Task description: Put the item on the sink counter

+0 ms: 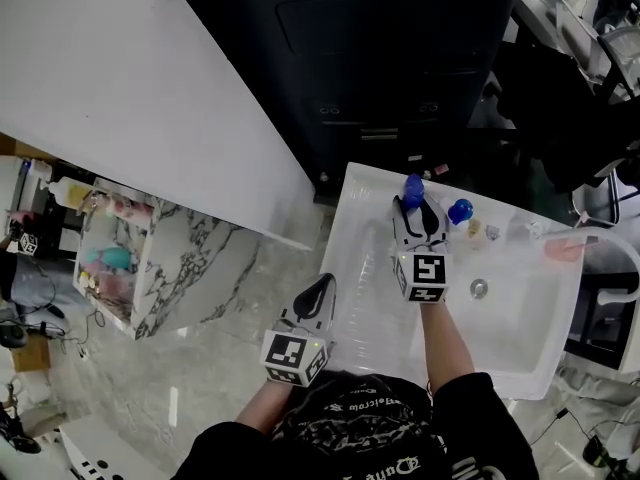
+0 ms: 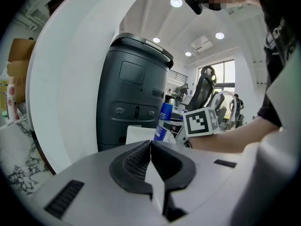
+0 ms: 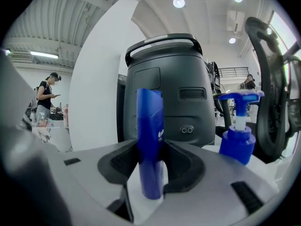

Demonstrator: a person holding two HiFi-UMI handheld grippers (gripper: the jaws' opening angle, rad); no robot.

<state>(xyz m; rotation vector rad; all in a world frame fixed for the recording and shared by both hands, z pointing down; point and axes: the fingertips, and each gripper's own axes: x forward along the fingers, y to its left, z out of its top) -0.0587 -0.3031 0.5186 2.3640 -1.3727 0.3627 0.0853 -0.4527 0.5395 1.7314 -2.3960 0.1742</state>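
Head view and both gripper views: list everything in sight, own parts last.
Tube: one, blue, upright between the right gripper's jaws.
Pump bottle: one, blue, on the sink's back ledge.
Small items: two, pale, beside the pump bottle; too small to identify.
Sink: one, white, below the right gripper.
Appliance: one, dark grey, behind the sink.
Marble unit: one, white-grey, left of the sink.
Tabletop: one, white, upper left.
Left gripper: one, grey and black, shut and empty, at the sink's left edge.
Right gripper: one, same colours, shut on the tube, over the basin.

two tools (image 1: 326, 284) (image 1: 420, 210), one blue bottle (image 1: 413, 189), one blue pump bottle (image 1: 460, 211), one white sink (image 1: 343, 230), one dark appliance (image 1: 400, 68).
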